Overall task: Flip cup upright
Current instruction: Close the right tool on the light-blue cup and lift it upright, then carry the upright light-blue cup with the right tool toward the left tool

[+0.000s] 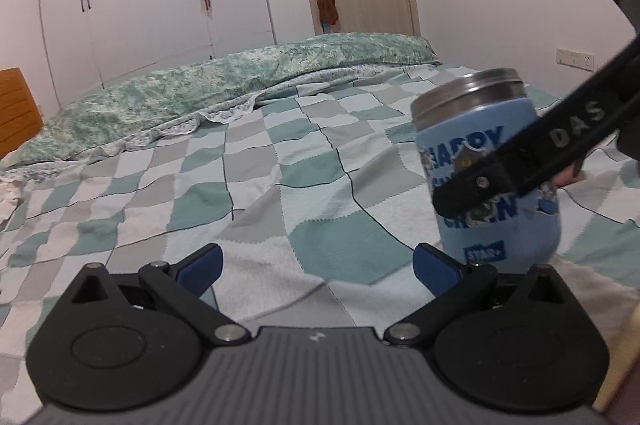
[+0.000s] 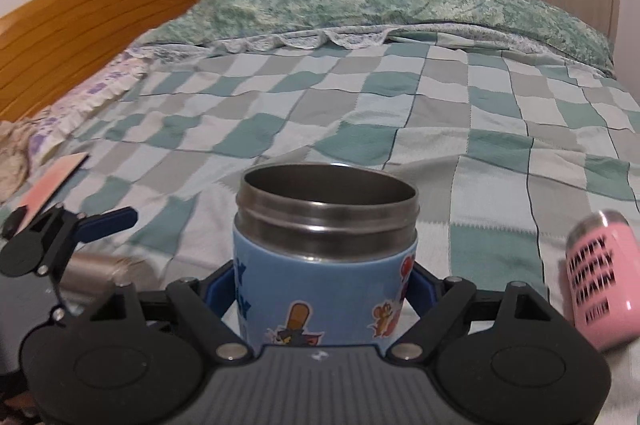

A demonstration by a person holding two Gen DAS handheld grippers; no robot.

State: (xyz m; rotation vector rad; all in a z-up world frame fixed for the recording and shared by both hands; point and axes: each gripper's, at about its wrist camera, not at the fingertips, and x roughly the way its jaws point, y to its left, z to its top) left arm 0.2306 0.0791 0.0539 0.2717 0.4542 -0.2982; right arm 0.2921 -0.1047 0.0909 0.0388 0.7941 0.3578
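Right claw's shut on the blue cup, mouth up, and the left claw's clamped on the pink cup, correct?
Not quite. The left claw is open and empty, as the left wrist view shows; the pink cup lies untouched on the bed. The rest holds: the right claw is shut on the blue cup, mouth up.

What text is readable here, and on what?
"DAS": right hand-held gripper finger.
"STAR+": tag low on blue cup.
"HAPPY", partly covered, lower word unreadable: blue cup.
"HAPPY SUPPLY CHAIN": pink cup; the line below is too blurred.
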